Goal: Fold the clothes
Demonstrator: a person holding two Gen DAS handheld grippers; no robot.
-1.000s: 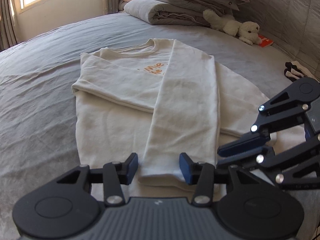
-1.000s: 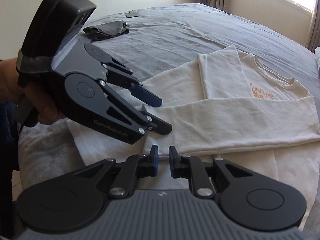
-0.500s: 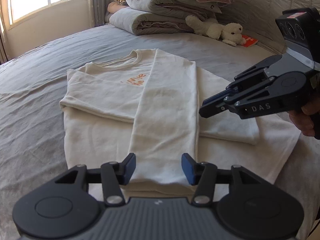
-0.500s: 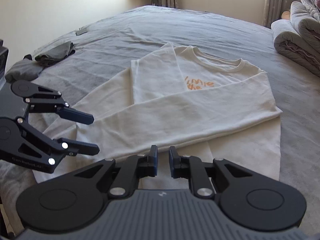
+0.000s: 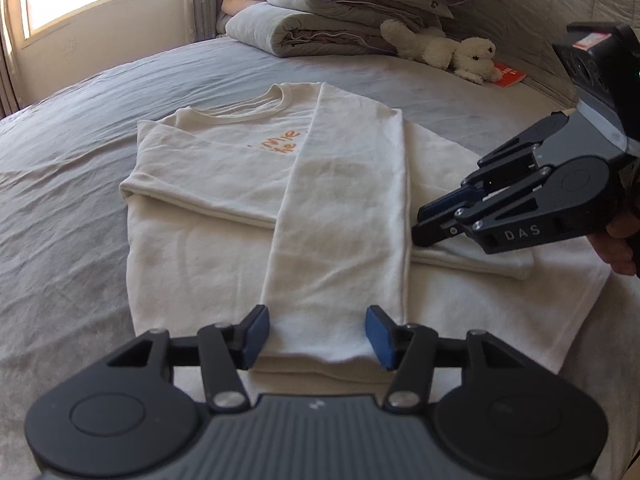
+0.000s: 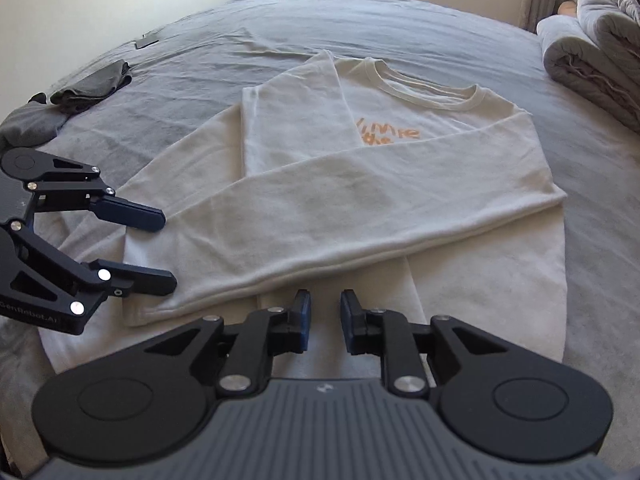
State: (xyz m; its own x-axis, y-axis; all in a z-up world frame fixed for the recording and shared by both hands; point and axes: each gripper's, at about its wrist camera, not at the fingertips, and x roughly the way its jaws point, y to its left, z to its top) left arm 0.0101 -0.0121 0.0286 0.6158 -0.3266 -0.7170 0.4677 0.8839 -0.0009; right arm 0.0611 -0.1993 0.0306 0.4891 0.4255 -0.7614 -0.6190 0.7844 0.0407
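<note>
Lying flat on the grey bedsheet (image 5: 72, 208), the cream long-sleeved sweatshirt (image 5: 224, 184) points its folded sleeve cuff into the opening, empty left gripper (image 5: 316, 330); the right gripper (image 6: 325, 318), opening narrowly, hovers empty beside the hem.

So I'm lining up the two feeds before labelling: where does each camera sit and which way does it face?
Left wrist: on the left gripper, jaws opening, at the sweatshirt hem, facing the folded bedding; the right gripper and a hand show.
Right wrist: on the right gripper, jaws opening with nothing between them, at the sweatshirt's side, facing across the bed; the left gripper shows.
Shared: sweatshirt, bed, bedding, both grippers.
</note>
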